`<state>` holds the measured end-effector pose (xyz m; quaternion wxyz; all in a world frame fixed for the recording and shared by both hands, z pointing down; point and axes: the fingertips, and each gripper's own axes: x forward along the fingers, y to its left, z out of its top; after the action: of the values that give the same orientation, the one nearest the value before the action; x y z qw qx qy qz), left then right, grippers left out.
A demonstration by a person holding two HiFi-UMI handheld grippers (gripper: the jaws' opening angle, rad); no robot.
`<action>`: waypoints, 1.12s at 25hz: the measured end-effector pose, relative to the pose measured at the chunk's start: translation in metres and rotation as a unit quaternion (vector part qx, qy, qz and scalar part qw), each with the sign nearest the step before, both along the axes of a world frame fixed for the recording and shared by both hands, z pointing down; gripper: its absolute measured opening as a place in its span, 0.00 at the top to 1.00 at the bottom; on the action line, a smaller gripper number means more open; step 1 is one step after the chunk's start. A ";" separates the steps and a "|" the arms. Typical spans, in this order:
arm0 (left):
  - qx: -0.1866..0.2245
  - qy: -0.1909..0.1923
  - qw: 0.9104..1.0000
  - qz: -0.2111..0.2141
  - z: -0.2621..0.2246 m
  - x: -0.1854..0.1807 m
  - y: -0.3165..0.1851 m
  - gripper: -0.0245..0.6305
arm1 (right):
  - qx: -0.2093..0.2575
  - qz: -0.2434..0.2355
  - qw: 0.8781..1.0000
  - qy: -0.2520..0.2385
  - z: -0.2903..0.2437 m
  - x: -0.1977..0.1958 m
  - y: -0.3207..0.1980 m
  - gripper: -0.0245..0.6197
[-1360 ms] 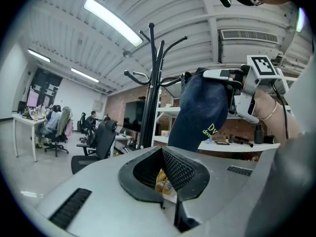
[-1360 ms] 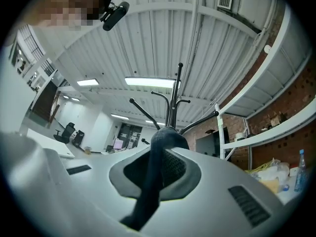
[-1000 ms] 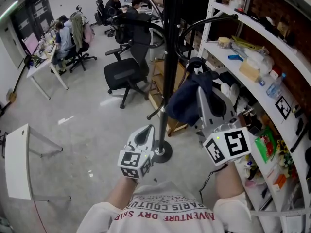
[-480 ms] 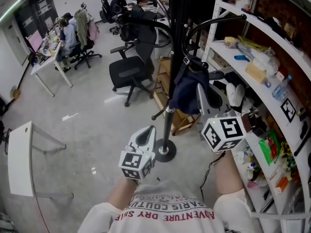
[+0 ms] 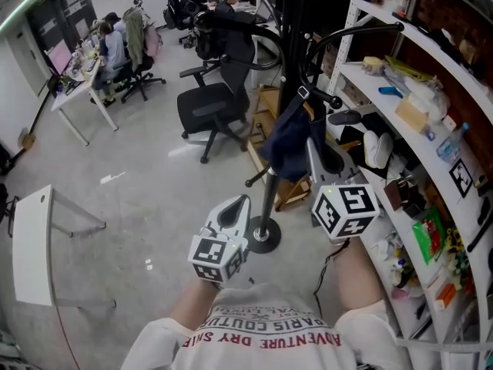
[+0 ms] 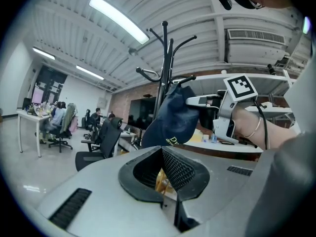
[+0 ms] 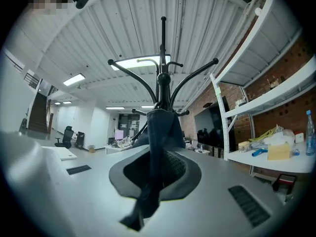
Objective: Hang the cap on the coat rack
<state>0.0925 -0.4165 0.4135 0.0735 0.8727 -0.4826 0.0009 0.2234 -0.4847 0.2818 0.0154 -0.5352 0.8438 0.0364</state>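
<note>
The black coat rack [image 5: 271, 177] stands straight ahead, its curved hooks spreading overhead [image 7: 163, 78]. A navy cap [image 5: 290, 141] hangs against the pole below one hook. My right gripper [image 5: 313, 149] is shut on the cap's fabric, which runs down between its jaws in the right gripper view [image 7: 159, 132]. My left gripper [image 5: 234, 208] is lower and to the left of the pole, shut with nothing in it [image 6: 165, 177]. From the left gripper view the cap [image 6: 173, 120] shows beside the rack [image 6: 165, 58], held by the right gripper [image 6: 200, 100].
White shelving [image 5: 416, 141] full of clutter runs along the right. A wooden crate [image 5: 286, 193] sits behind the rack's round base [image 5: 262, 239]. A black office chair [image 5: 209, 112] stands beyond, a white table [image 5: 31, 245] at left, people at desks [image 5: 115, 45] far back.
My right gripper has carried the cap up and left, closer to the rack's pole and hook. The left gripper has stayed low beside the base.
</note>
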 end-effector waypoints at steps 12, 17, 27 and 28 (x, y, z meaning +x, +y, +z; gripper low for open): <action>-0.010 0.001 1.000 0.019 0.005 0.006 0.005 0.95 | 0.009 0.029 0.999 0.013 0.014 0.000 0.004 0.93; -0.005 0.001 1.000 0.026 0.000 0.010 0.002 0.95 | 0.022 0.057 0.998 0.018 0.006 0.009 0.014 0.76; 0.027 0.000 0.999 0.042 -0.023 0.025 -0.005 0.95 | 0.022 0.052 0.998 0.004 0.011 0.019 0.048 0.72; 0.032 -0.001 0.999 0.043 -0.027 0.025 -0.006 0.95 | 0.022 0.049 0.999 -0.003 0.013 0.019 0.053 0.72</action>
<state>0.1180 -0.4224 0.3864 0.0451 0.8945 -0.4447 -0.0110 0.2423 -0.4313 0.2952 0.0284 -0.5756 0.8155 0.0540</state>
